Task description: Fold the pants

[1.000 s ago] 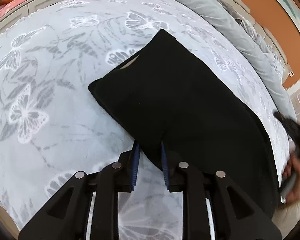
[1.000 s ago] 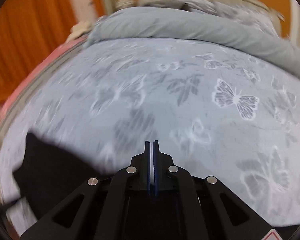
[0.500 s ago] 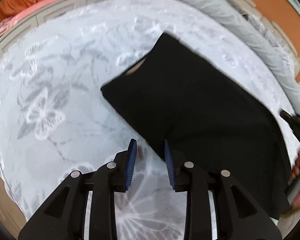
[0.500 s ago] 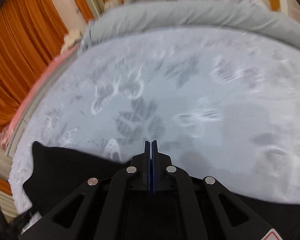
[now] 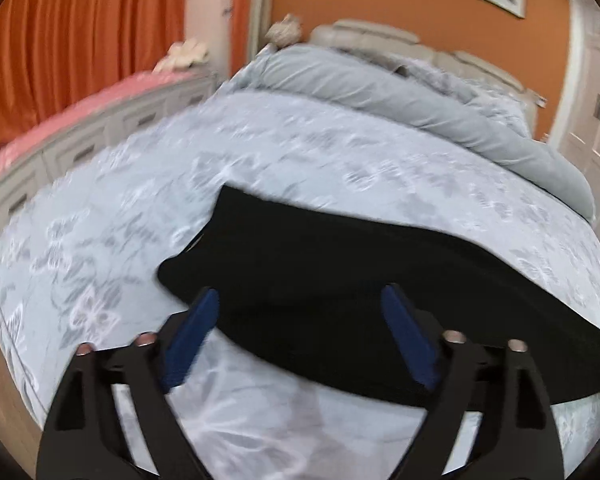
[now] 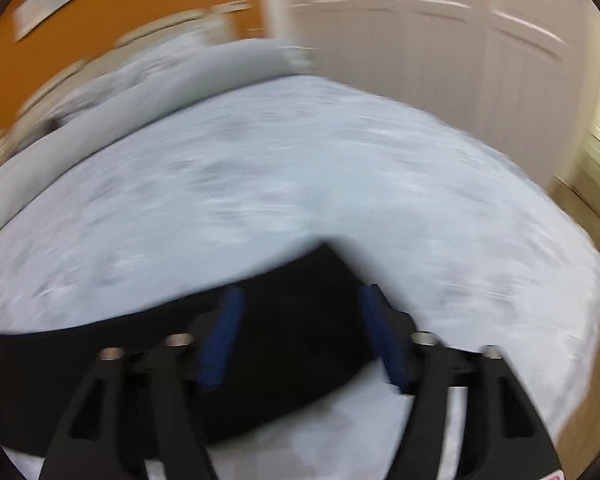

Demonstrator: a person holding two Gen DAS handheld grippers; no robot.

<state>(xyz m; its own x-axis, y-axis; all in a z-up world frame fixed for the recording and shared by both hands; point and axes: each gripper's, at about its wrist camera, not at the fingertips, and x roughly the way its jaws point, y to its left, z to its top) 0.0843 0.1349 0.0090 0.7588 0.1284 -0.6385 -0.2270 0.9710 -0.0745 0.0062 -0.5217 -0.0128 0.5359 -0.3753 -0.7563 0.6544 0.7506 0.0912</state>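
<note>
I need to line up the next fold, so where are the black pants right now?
The black pants lie flat on the butterfly-print bedspread, near its front edge, below the rolled grey duvet; both wrist views show them just ahead of the open grippers.

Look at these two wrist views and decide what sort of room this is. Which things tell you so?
Most likely a bedroom: a bed with a butterfly-print bedspread, a rolled grey duvet against a padded headboard, and orange curtains. Black pants lie on the bed.

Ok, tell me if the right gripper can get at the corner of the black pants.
Probably yes: the right gripper is open above the black pants, nothing lying between them on the bedspread.
</note>
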